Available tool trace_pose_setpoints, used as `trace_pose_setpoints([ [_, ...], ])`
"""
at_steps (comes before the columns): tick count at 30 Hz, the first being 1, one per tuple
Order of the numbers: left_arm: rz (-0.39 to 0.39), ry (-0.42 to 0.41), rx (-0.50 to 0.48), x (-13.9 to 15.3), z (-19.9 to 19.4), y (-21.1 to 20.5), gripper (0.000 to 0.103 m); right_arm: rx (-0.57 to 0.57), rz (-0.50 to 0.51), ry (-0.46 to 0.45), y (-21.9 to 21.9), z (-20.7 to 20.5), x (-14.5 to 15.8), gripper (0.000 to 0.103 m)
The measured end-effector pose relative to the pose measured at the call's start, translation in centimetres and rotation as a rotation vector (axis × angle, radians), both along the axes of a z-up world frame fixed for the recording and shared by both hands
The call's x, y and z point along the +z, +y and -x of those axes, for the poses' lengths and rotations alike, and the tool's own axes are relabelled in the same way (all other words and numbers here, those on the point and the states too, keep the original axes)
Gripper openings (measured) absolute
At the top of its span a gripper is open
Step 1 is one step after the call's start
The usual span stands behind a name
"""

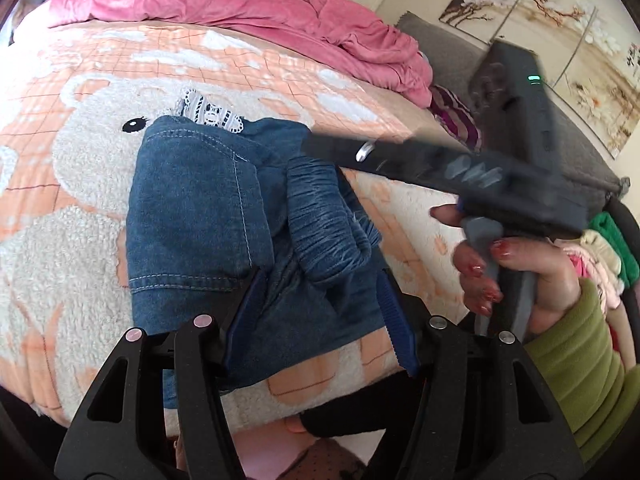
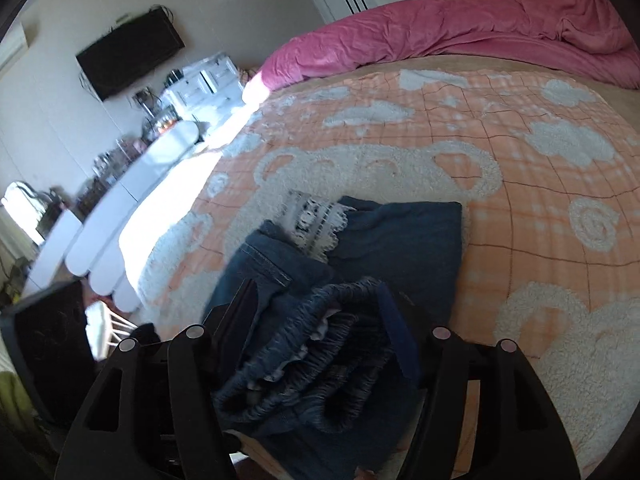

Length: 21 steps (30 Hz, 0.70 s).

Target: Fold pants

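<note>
Pants (image 1: 192, 216): blue denim cloth, matt, with pale stitched seams, a gathered elastic waistband (image 1: 324, 220) and a white lace trim (image 1: 212, 114). Blanket (image 1: 60, 240): fuzzy, rough-pile fleece. Duvet (image 1: 240, 8): pink, crumpled, soft-sheen cloth. Left gripper (image 1: 320, 308): matt black plastic, shiny metal pins, ribbed blue pads (image 1: 394, 312).

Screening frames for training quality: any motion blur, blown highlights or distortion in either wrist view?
Left wrist view: right tool and its body motion-smeared; jeans sharp; fisheye bends the blanket. Right wrist view: soft overall, lace trim and jeans waistband blurred; sunlit bed edge blown out white; dark vignette at the corners.
</note>
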<state>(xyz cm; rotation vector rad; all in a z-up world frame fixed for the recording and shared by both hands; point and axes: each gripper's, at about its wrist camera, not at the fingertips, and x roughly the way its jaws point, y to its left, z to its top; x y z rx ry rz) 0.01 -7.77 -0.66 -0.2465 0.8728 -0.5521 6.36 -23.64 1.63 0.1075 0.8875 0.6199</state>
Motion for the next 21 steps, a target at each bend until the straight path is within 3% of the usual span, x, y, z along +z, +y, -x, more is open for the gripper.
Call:
trace_pose_setpoints([
  [2,0.005,0.008,-0.005,-0.3,0.1,0.4,0.05,-0.013,0.1,0.012,-0.2,-0.4,-1.7,0.058],
  [5,0.009,0.014,-0.013,-0.3,1.1,0.6,0.05,-0.038,0.075,0.033,-1.2,-0.2,-3.1,0.058],
  [11,0.011,-0.017,0.033,1.6,2.9,3.4,0.066,-0.033,0.036,-0.071,-2.1,2.2,0.0,0.063],
  [13,-0.034,-0.017,0.097,2.2,2.9,5.1,0.07,-0.036,0.039,-0.121,-2.6,3.7,1.1,0.069],
  [16,-0.107,-0.012,0.171,3.0,2.1,6.8,0.079,-0.016,0.032,-0.179,-2.9,6.0,2.1,0.07],
  [21,-0.214,-0.045,0.198,4.4,0.7,7.7,0.093,0.073,0.085,-0.267,-1.3,10.1,2.7,0.071],
])
